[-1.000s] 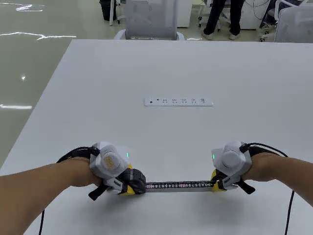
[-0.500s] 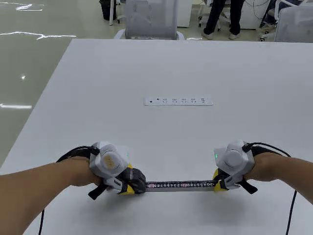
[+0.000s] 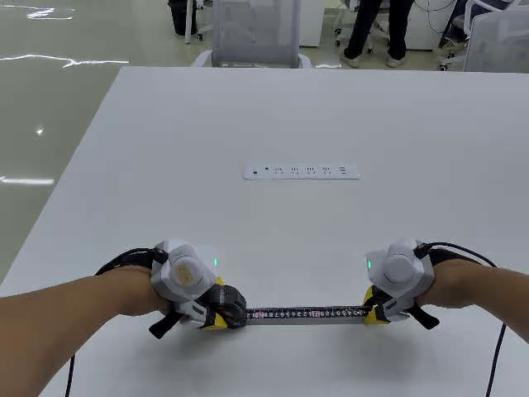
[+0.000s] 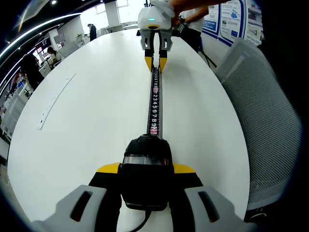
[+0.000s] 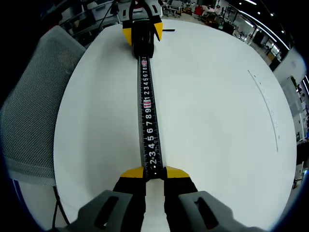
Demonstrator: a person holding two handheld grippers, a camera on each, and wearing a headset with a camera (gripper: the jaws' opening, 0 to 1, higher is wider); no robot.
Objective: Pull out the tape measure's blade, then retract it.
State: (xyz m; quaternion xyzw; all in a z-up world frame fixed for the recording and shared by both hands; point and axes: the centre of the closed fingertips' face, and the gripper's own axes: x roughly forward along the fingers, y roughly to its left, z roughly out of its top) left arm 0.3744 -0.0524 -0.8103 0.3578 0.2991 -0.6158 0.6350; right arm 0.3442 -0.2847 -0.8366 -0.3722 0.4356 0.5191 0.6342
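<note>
Digits 1–9 along the blade [image 5: 146, 126]

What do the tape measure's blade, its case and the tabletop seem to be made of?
Blade: likely thin painted metal, dark, with white printed numbers, lying straight. Case: looks like black rubbery plastic, slight sheen. Tabletop: smooth, white, matte, perhaps laminate; cannot tell surely.

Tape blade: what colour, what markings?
Black blade with white numerals and one figure marked in red. It shows best in the right gripper view.
</note>
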